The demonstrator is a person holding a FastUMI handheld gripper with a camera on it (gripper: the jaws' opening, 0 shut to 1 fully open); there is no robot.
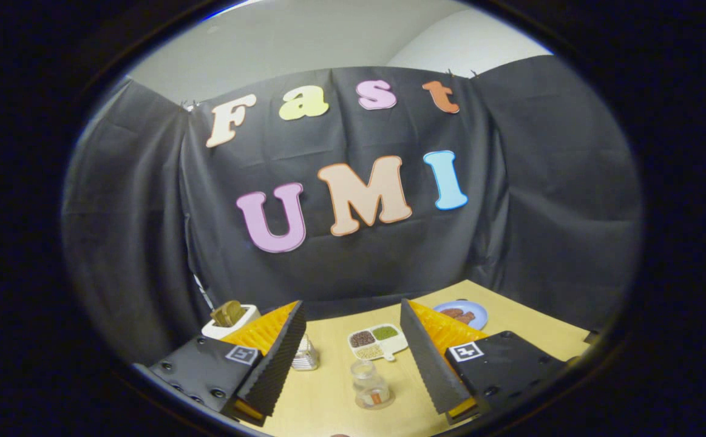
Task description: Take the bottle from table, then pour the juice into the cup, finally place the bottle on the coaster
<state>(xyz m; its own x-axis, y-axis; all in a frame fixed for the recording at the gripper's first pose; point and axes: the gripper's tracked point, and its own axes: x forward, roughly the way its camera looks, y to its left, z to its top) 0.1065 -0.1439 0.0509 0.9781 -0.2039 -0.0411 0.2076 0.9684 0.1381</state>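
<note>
A small clear bottle [371, 385] with a little orange liquid at its bottom stands upright on the wooden table [328, 400], between my fingers and below them. A ribbed clear cup [306, 354] stands to its left, partly hidden behind my left finger [277, 358]. My gripper [351, 305] is open and held above the table, with nothing between its fingers. A sliver of something reddish [340, 434] shows on the table nearest me; I cannot tell what it is.
Beyond the bottle lies a white divided dish [377, 341] of beans and grains. A blue plate [463, 314] with brown food sits behind my right finger. A white toaster [229, 320] holding bread stands behind the left finger. Black cloth walls close the table's far side.
</note>
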